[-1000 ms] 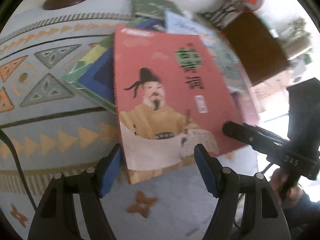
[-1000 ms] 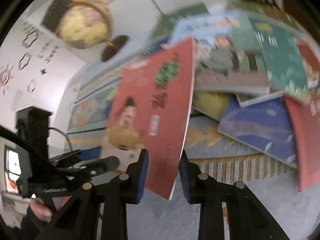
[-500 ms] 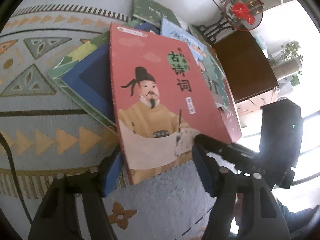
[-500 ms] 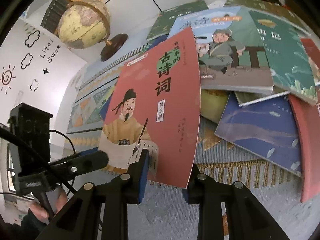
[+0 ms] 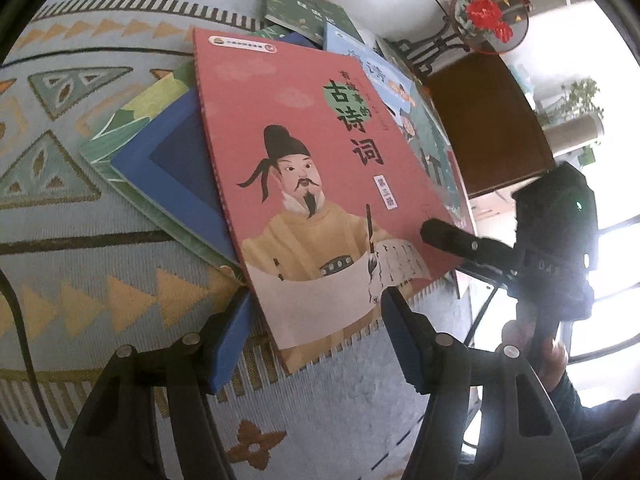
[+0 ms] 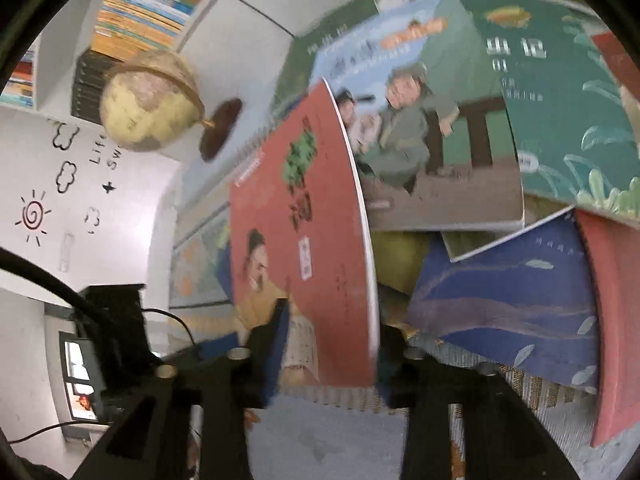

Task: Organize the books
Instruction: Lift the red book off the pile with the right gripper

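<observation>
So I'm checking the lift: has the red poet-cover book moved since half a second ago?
Yes. In the right wrist view, the red poet-cover book has tilted up on edge, against the flat blue book.

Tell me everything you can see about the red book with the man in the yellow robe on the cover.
The red book is a thin paperback, its cover showing a bearded man in a black hat and yellow robe writing on a scroll, with dark Chinese title characters. The right gripper pinches its lower edge, so it stands tilted above the patterned rug. It overlaps a blue book and a green one beneath. The left gripper is open just below its bottom corner.
</observation>
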`<state>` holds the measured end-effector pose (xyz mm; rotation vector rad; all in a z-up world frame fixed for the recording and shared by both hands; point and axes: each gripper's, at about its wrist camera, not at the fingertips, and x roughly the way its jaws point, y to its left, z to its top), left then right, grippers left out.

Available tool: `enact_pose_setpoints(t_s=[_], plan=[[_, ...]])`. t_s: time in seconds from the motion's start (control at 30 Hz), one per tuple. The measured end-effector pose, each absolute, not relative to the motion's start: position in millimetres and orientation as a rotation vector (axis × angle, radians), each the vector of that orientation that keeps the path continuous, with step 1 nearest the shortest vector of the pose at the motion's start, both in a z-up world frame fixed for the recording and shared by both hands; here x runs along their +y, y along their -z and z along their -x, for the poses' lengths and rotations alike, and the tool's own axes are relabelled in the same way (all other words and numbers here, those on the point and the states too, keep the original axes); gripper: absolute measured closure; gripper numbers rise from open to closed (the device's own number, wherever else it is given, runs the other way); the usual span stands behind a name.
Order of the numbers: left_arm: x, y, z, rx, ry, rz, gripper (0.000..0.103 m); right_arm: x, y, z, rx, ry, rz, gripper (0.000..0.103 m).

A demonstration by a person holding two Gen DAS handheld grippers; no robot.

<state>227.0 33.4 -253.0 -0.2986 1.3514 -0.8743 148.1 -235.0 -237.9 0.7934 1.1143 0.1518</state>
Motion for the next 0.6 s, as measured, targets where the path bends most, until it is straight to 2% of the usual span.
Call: enact_pose_setpoints(t_s=[0.17, 0.4, 0.53, 0.6], plan=[[38, 254, -231, 1.350, 0.848, 0.337, 0.041, -205, 217, -150, 1.091, -0.134, -0.585, 0.089], [21, 221, -218, 1.216, 0.767, 0.087, 0.041, -172, 223, -148, 1.136, -0.172, -0.413, 0.089], [31, 184, -217, 1.112, 0.888, 0.255, 0.040, -173, 223, -149, 1.136, -0.163, -0.411, 0.089], [28, 196, -228, 1.129, 0.858, 0.263, 0.038, -185, 229, -147, 1.134, -0.174, -0.493, 0.089]])
